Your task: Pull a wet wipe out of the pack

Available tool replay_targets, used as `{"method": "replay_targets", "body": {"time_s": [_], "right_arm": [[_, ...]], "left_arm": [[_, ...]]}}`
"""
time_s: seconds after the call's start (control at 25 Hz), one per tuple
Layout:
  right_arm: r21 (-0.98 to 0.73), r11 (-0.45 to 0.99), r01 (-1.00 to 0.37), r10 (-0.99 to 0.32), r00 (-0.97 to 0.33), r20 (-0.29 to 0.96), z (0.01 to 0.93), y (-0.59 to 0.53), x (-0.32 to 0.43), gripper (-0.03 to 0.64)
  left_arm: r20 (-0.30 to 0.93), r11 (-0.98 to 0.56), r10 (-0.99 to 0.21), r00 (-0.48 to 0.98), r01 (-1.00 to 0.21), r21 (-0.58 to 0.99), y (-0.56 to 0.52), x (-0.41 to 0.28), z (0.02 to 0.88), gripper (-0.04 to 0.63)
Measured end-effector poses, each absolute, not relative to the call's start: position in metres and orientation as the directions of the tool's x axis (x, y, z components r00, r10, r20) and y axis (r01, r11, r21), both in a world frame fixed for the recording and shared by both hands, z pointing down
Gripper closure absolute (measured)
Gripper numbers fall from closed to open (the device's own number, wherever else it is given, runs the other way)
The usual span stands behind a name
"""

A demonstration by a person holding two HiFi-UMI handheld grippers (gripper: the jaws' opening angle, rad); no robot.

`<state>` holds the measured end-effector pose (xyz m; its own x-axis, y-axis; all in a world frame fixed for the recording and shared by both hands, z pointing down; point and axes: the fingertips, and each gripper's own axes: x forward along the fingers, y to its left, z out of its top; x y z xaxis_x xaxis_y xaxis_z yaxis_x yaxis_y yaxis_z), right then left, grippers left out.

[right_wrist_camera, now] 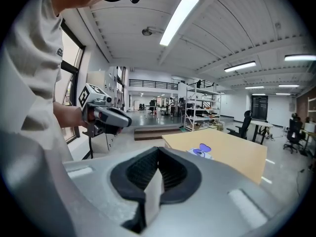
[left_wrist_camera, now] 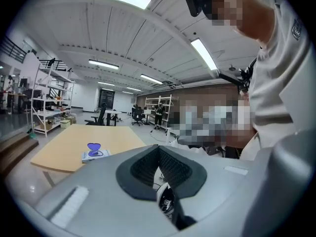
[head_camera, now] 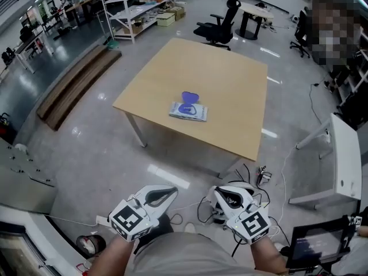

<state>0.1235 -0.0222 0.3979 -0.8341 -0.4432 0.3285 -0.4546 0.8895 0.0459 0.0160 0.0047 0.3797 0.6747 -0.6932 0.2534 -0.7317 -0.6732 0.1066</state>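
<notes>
The wet wipe pack (head_camera: 188, 111) lies flat near the middle of the light wooden table (head_camera: 230, 91), its purple lid standing open. It also shows small and far off as the pack (left_wrist_camera: 94, 153) in the left gripper view and the pack (right_wrist_camera: 200, 152) in the right gripper view. My left gripper (head_camera: 172, 190) and right gripper (head_camera: 215, 191) are held low against my body, well short of the table's near edge. On both, the jaws are shut with nothing between them. From the right gripper view, the left gripper (right_wrist_camera: 106, 116) is held in a hand at my left.
Cables and a power strip (head_camera: 260, 180) lie on the floor between me and the table. A white desk (head_camera: 344, 154) stands at the right, long wooden boards (head_camera: 75, 85) at the left, an office chair (head_camera: 221, 25) and shelves (head_camera: 138, 4) behind.
</notes>
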Motion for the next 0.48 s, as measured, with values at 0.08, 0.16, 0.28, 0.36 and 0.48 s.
{"method": "replay_targets", "body": {"time_s": [0.08, 0.16, 0.28, 0.36, 0.48], "right_arm": [[0.038, 0.895, -0.445, -0.432, -0.841, 0.325, 0.401, -0.009, 0.138, 0.614], [0.026, 0.894, -0.447, -0.430, -0.843, 0.322, 0.401, -0.001, 0.151, 0.614], [0.000, 0.888, -0.459, -0.436, -0.844, 0.311, 0.398, 0.016, 0.163, 0.614], [-0.007, 0.885, -0.466, -0.441, -0.843, 0.307, 0.399, 0.027, 0.165, 0.614], [-0.006, 0.884, -0.468, -0.444, -0.842, 0.305, 0.401, 0.042, 0.164, 0.614]], "left_arm": [[0.270, -0.662, -0.701, 0.661, -0.743, 0.101, 0.021, 0.028, 0.382, 0.589], [0.285, -0.657, -0.698, 0.657, -0.746, 0.111, 0.036, 0.040, 0.382, 0.589], [0.310, -0.664, -0.680, 0.664, -0.737, 0.122, 0.057, 0.051, 0.384, 0.589], [0.315, -0.668, -0.674, 0.668, -0.734, 0.127, 0.065, 0.054, 0.388, 0.589], [0.307, -0.688, -0.658, 0.687, -0.715, 0.126, 0.073, 0.059, 0.390, 0.589]]}}
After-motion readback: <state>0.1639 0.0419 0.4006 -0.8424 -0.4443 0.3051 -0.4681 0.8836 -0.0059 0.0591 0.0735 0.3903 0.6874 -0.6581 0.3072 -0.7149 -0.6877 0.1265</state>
